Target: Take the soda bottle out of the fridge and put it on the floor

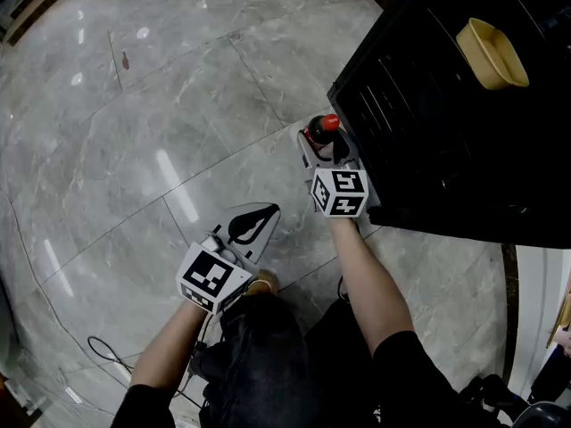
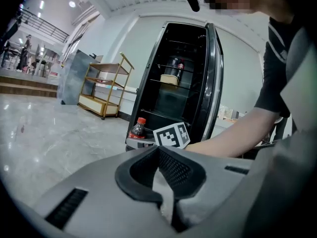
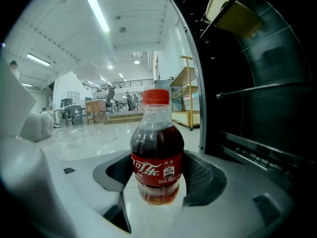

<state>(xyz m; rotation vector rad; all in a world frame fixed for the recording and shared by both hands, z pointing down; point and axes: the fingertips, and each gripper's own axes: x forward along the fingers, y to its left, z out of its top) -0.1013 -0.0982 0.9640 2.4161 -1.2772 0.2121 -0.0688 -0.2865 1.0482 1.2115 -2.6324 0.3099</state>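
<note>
One bottle out of the fridge and hanging low over the floor

The right gripper (image 3: 157, 181) is clasping the soda bottle (image 3: 157, 148) by its lower half, the curved pads (image 3: 203, 175) pressing against the red label (image 3: 154, 168) from both sides, so the bottle is standing upright with its red cap (image 3: 155, 97) on top. Holding it low on the body like that, I would say, is leaving the base free to meet the floor (image 1: 134, 132) first. The bottle is already clear of the fridge (image 1: 446, 132), sitting just in front of the open black cabinet near its bottom edge, and I cannot tell whether its base is touching the floor or hovering just above it. A yellow bowl (image 1: 491, 53) is resting higher up inside the fridge, well apart from the bottle.

The left gripper (image 1: 257, 214) is carrying nothing: its jaws are closed together at the tips, with only bare floor showing through the loop of the pads. It is hanging off to the person's left, probably parked there so it is not crowding the placing. To my eye the task is nearly finished. What is remaining is to settle the bottle flat on the floor and let the jaws go without tipping it
</note>
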